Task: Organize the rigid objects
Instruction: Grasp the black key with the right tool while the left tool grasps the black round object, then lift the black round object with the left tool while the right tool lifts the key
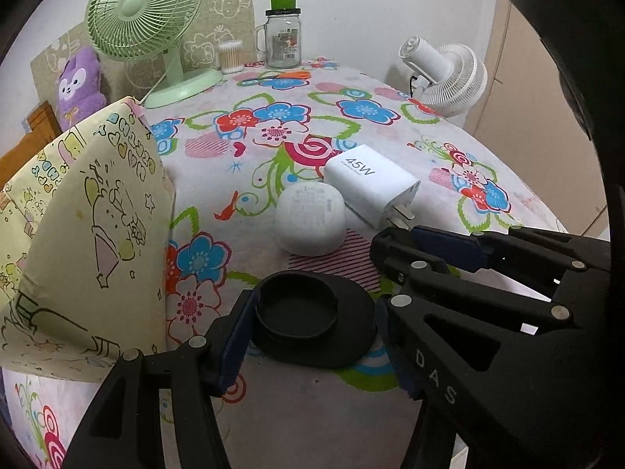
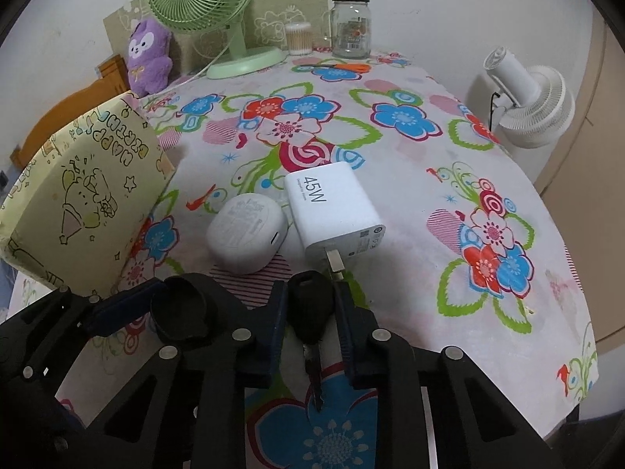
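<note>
A black round lid [image 1: 312, 322] lies on the flowered tablecloth between the fingers of my left gripper [image 1: 312, 336], which closes on its sides. In the right wrist view my right gripper [image 2: 308, 312] is shut on a black key [image 2: 310, 305], its blade pointing back toward the camera. The lid [image 2: 183, 312] and the left gripper show at the left there. A white 45W charger [image 1: 371, 183] [image 2: 332, 215] and a white round earbud case [image 1: 310, 221] [image 2: 246, 234] lie just ahead of both grippers.
A yellow patterned gift box [image 1: 86, 234] [image 2: 82, 203] stands at the left. At the back are a green fan [image 1: 144, 19], a purple plush [image 1: 80, 82], a cotton-swab tub [image 1: 230, 56] and a glass jar [image 1: 283, 39]. A white fan [image 1: 449, 74] stands beyond the table's right edge.
</note>
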{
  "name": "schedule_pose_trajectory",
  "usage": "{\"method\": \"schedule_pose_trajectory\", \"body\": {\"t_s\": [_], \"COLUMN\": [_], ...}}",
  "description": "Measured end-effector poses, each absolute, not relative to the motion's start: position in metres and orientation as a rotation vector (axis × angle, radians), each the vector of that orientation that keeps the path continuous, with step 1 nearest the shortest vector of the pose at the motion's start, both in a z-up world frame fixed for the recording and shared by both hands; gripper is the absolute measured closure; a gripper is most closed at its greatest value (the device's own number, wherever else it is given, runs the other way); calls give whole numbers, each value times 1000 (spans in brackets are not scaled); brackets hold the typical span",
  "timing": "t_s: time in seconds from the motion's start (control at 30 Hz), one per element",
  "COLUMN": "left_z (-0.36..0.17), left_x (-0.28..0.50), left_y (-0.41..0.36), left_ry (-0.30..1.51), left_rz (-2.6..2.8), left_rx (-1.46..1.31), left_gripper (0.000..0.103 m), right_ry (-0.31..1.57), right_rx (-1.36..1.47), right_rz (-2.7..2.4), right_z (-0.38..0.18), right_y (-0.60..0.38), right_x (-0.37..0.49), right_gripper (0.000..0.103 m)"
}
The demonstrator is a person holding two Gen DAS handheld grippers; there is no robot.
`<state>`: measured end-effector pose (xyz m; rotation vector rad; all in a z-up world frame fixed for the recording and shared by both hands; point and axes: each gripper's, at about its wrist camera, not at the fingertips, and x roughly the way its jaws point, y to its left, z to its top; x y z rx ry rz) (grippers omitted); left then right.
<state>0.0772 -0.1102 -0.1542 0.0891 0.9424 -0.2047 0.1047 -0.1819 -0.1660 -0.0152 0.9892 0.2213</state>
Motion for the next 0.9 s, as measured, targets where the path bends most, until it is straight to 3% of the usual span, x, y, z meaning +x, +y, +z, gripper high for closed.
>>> {"method": "schedule_pose_trajectory", "body": {"t_s": [0.17, 0.2, 0.23, 0.5, 0.73, 0.8, 0.83, 0.9], "left_z": [-153, -152, -151, -152, -152, -153, -154, -155], "left_x": [75, 74, 74, 72, 67, 66, 65, 66], "left_y": [-109, -110, -110, -112, -109, -109, -109, -107], "left_ry": [949, 943, 947, 941, 928, 924, 927, 933], "left_rz": [-208, -203, -204, -205, -196, -191, -188, -187], "left_rx": [74, 74, 74, 79, 90, 94, 94, 78], "left_gripper": [39, 59, 61, 61, 59, 51, 41, 38], "right_ry": [968, 964, 964, 966, 966, 964, 965, 975], "right_rx": [-17, -16, -13, -13, 13, 25, 31, 44], "right_rz": [210, 209, 209, 194, 158, 155, 155, 163], "right_z": [-162, -160, -160, -159, -160, -160, -161, -163], "right_y": [-182, -182, -183, -187, -200, -203, -204, -204], "right_x": [100, 99, 99, 94, 92, 91, 91, 92], "right_gripper": [84, 84, 85, 86, 84, 83, 82, 72]}}
